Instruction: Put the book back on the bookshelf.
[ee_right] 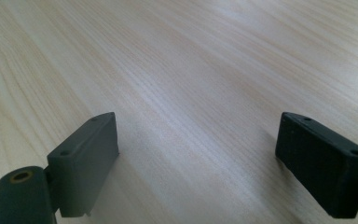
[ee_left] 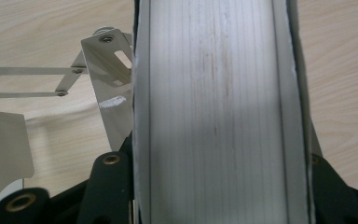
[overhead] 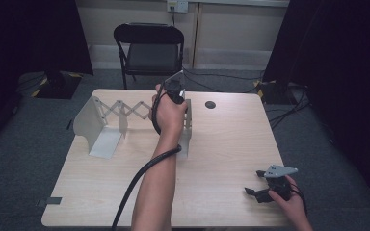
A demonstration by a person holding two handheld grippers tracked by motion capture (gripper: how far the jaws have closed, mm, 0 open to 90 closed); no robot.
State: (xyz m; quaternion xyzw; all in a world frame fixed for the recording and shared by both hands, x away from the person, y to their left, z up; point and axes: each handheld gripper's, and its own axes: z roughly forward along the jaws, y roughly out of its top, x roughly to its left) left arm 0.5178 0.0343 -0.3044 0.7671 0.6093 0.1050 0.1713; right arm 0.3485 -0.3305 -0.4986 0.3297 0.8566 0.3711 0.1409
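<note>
Pale wood table (overhead: 231, 144): left gripper (overhead: 176, 91) jaws clamp the metal rack (overhead: 99, 125); right gripper (overhead: 265, 190) jaws gape, empty.

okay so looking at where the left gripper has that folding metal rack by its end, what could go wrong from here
1. The left gripper is clamped on just one end panel of the expanding metal rack; the scissor links could fold or stretch unevenly and the far end panel might drag or tip.
2. The smooth panel could slip between the fingers.
3. The right gripper sits open near the table edge, too far off to steady the rack.

Silver rack (overhead: 120, 115), pale wood table (overhead: 231, 144)
</note>
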